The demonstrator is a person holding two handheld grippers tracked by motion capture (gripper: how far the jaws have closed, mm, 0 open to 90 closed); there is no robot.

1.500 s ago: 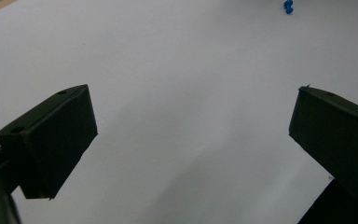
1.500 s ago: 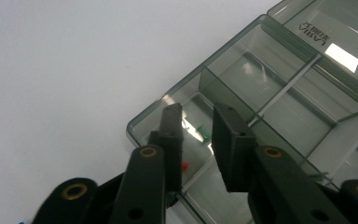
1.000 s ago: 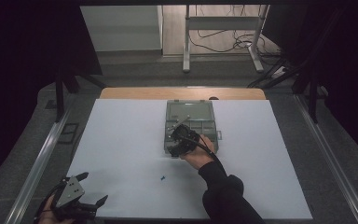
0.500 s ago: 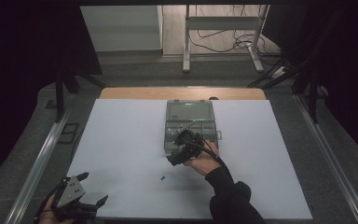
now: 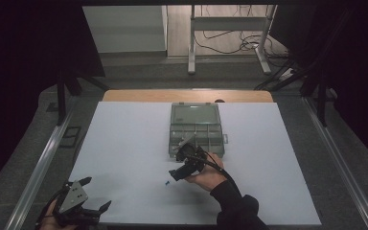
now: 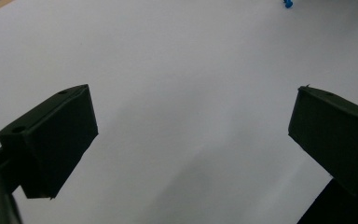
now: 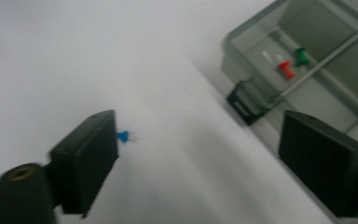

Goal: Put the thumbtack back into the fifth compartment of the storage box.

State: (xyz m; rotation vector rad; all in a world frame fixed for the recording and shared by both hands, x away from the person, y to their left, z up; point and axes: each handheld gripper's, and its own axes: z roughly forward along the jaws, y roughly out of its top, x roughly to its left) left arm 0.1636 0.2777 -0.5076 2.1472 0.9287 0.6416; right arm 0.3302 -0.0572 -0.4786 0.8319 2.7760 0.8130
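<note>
One blue pushpin [image 7: 123, 136] lies on the white surface [image 5: 124, 143] near the clear box [image 5: 195, 128], which holds one red pin [image 7: 286, 70] and one green pin [image 7: 301, 56]. Right claw [image 7: 198, 154] and left claw [image 6: 191, 135] both gape, empty.

A tiny blue push pin [image 5: 166, 182] is lying on its side on the white table surface, on bare sheet, near the front left corner of the box. Its metal point is sticking out sideways. A clear plastic compartment box [image 5: 195, 129] is sitting open near the table's far middle, its lid lying flat behind it. A red pin [image 7: 286, 69] and a green pin [image 7: 300, 56] are resting close together inside its compartments.
</note>
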